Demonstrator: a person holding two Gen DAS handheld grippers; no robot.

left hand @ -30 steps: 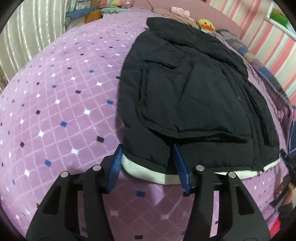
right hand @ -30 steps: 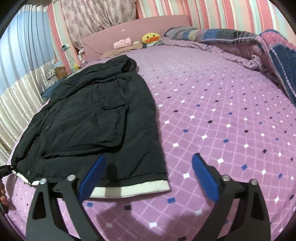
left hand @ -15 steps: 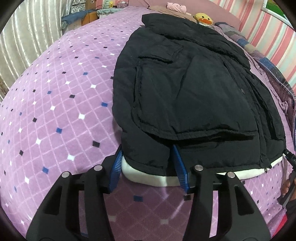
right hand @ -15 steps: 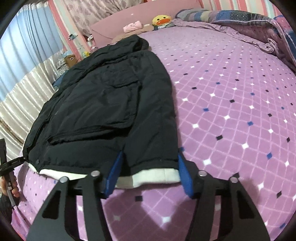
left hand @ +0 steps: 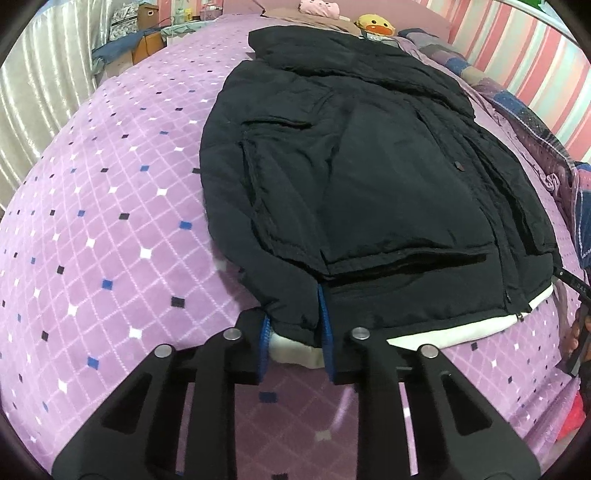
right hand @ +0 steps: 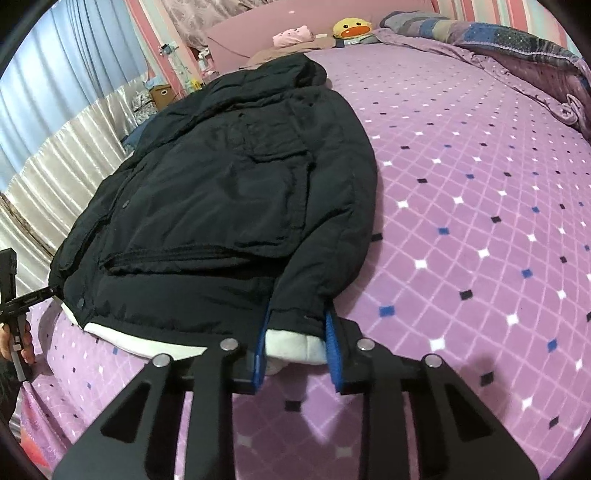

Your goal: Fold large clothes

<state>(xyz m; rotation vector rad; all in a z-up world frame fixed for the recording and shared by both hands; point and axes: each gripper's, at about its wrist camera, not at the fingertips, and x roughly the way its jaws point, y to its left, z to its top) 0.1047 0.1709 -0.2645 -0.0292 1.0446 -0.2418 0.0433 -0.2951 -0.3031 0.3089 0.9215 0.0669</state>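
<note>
- The jacket is black and lies flat on the bed, with its collar at the far end and its hem toward both grippers.
- A white lining shows along the near hem of the jacket.
- Both sleeves are folded along the body, with their cuffs at the hem.
- The left gripper is clenched on the left cuff; its jaws have just been closing, and the blue pads press the black cloth and the white lining from both sides.
- The right gripper grasps the right cuff in the same way; its jaws have just been closing too, and the cuff is bunched between its blue pads.
- In the left wrist view, the other hand with its gripper shows at the right edge, just beside the hem corner.
- In the right wrist view, a hand on a black handle shows at the left edge.
- The bed cover is purple with small white, blue and black diamonds, and it spreads wide on the outer side of each gripper.
- Far ahead, beyond the collar, a yellow duck toy and a pink plush lie by the headboard.
- A crumpled blanket lies far ahead to the right of the right gripper.
- Curtains hang to the left of it.
</note>
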